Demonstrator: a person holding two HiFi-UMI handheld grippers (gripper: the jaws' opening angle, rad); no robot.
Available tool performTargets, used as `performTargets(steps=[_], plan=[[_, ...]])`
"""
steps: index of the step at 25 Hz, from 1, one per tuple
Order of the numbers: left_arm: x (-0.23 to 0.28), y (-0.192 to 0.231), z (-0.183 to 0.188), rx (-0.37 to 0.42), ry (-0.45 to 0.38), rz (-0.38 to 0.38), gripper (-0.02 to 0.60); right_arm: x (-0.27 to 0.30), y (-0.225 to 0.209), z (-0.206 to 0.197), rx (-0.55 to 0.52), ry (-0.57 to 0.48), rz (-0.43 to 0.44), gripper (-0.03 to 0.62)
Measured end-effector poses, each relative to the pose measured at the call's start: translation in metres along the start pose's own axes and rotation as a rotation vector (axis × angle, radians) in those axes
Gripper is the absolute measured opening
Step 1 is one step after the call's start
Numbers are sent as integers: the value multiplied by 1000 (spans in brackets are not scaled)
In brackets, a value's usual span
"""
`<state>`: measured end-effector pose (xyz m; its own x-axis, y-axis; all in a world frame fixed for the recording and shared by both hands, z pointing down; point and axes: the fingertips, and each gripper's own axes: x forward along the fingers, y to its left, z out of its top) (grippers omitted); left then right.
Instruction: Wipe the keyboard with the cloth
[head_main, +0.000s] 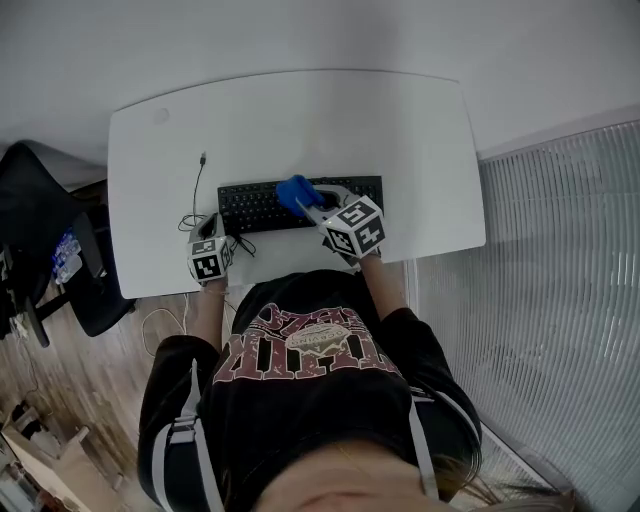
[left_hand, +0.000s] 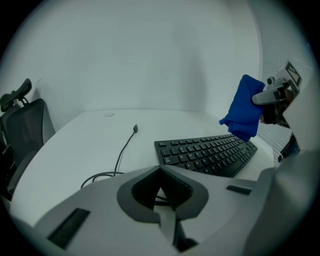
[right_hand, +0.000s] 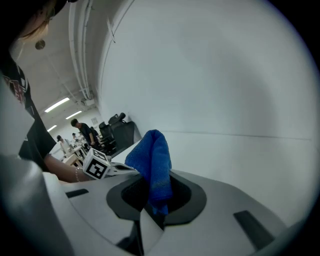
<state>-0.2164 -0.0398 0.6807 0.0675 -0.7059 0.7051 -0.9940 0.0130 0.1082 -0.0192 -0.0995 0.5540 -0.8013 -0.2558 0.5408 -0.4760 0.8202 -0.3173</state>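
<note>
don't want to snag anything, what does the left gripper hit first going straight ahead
Probably the black cable looped on the table just past the left gripper; the keyboard sits slightly right, depth unclear.

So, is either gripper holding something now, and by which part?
The right gripper holds the blue cloth, its fingers shut on one bunched end; the rest stands free above. The left gripper is shut and empty.

black maroon-printed shirt (head_main: 300, 420); grey left claw (left_hand: 160, 174), grey right claw (right_hand: 153, 189)
</note>
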Motion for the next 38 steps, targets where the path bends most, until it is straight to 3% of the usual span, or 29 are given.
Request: performTargets(steps=[6,12,20,23,33,38], plan=[[2,4,-1,13,-8,-31,34,68,82,8,-44,32,232,64],[4,12,-4,-4,-3,-34,34,110,116,-16,3,116,341,64],[3,5,-3,34,-15,-53,34,155,104,-54,-51,226,225,64],[2,0,-3,63,-18,-55,32,158,101,-57,-49,221,207,64],[2,3,-2,43,-31,-52,34,158,101,-59,-60,218,197,64],[4,1,-4,42,-33,-49,34,148,81,-64,-90,225,147,64]])
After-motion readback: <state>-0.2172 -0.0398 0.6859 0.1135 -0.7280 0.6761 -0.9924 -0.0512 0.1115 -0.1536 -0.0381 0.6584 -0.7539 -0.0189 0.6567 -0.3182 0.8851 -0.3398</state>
